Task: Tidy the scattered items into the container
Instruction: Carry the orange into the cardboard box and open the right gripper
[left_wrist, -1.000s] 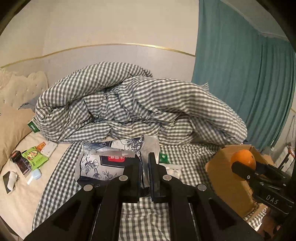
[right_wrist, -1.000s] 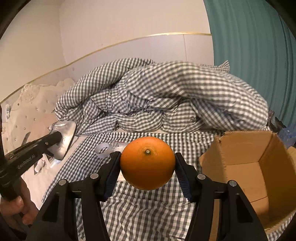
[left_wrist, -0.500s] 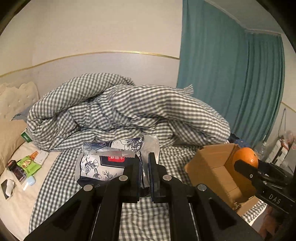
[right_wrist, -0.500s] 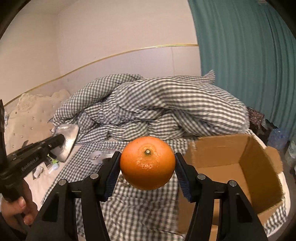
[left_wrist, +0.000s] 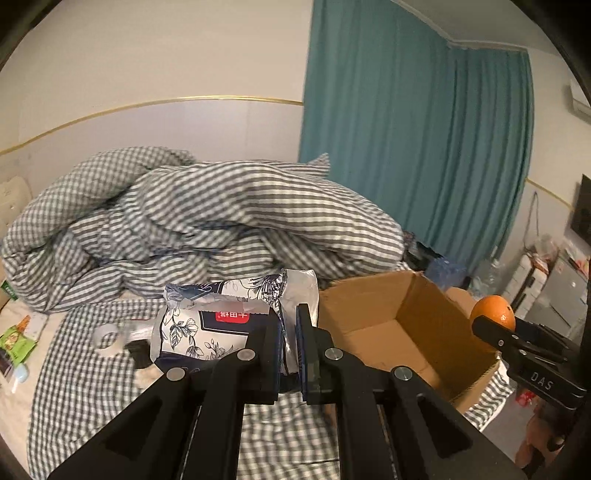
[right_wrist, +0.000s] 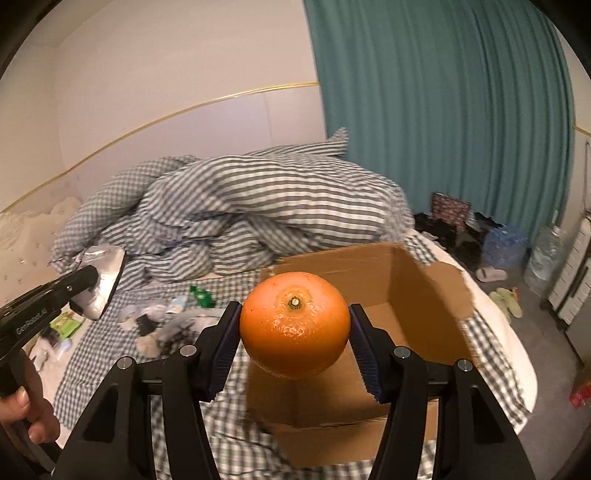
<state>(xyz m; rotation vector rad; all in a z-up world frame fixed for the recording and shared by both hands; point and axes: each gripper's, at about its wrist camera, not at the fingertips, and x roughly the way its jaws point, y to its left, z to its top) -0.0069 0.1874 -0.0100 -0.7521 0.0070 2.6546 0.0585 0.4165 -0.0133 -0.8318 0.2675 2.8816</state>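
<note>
My left gripper (left_wrist: 287, 328) is shut on a blue-and-white flowered foil bag (left_wrist: 207, 325) with a red label, held above the checked sheet just left of the open cardboard box (left_wrist: 402, 332). In the right wrist view my right gripper (right_wrist: 294, 325) is shut on an orange (right_wrist: 294, 325), which hangs in front of the cardboard box (right_wrist: 406, 295). The orange (left_wrist: 493, 314) and the right gripper (left_wrist: 491, 325) also show at the box's right side in the left wrist view. The foil bag (right_wrist: 105, 273) and left gripper (right_wrist: 81, 284) appear at the left of the right wrist view.
A bunched checked duvet (left_wrist: 207, 221) lies behind the box. A tape roll (left_wrist: 107, 338) and small packets (left_wrist: 16, 343) lie on the bed at the left. More scattered items (right_wrist: 162, 314) sit left of the box. A teal curtain (right_wrist: 443, 110) and floor clutter (right_wrist: 506, 254) are to the right.
Both grippers have swung to the right with their loads. The box now lies nearer the middle of both views, and the orange hangs in front of its opening.
</note>
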